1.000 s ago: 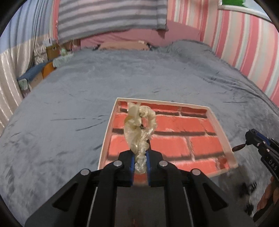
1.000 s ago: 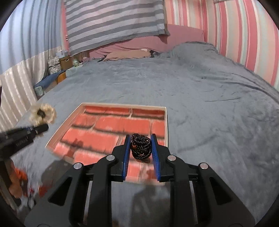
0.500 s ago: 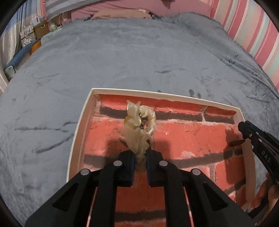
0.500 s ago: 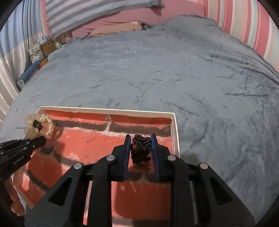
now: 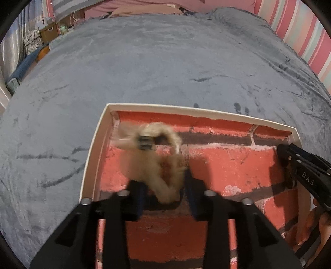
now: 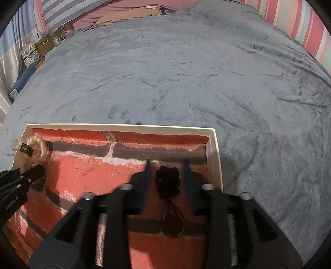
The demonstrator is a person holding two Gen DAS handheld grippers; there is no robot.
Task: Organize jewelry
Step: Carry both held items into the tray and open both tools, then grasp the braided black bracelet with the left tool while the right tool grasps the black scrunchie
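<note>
A shallow white-rimmed tray (image 5: pixel 99 132) with a red brick-pattern floor lies on the grey bedspread. My left gripper (image 5: pixel 164 187) is open over the tray's far left corner. The cream twisted bracelet (image 5: pixel 159 163) with a small dark tag lies blurred between its spread fingers. My right gripper (image 6: pixel 167 175) is open over the tray's (image 6: pixel 215 149) far right corner. The black beaded bracelet (image 6: pixel 168 182) with its cord loop lies on the tray floor between the fingers. Each gripper shows at the edge of the other view, the right gripper (image 5: pixel 300 165) and the left gripper (image 6: pixel 22 178).
The grey bedspread (image 6: pixel 186 72) stretches all around the tray. Pink pillows and a striped blanket (image 6: pixel 68 12) lie at the far end. Boxes and clutter (image 5: pixel 47 31) stand beside the bed at the far left. A striped wall (image 5: pixel 300 31) runs along the right.
Both grippers came down over the tray and opened. The cream bracelet and the black bracelet, held shut before, now lie loose between the spread fingers.
</note>
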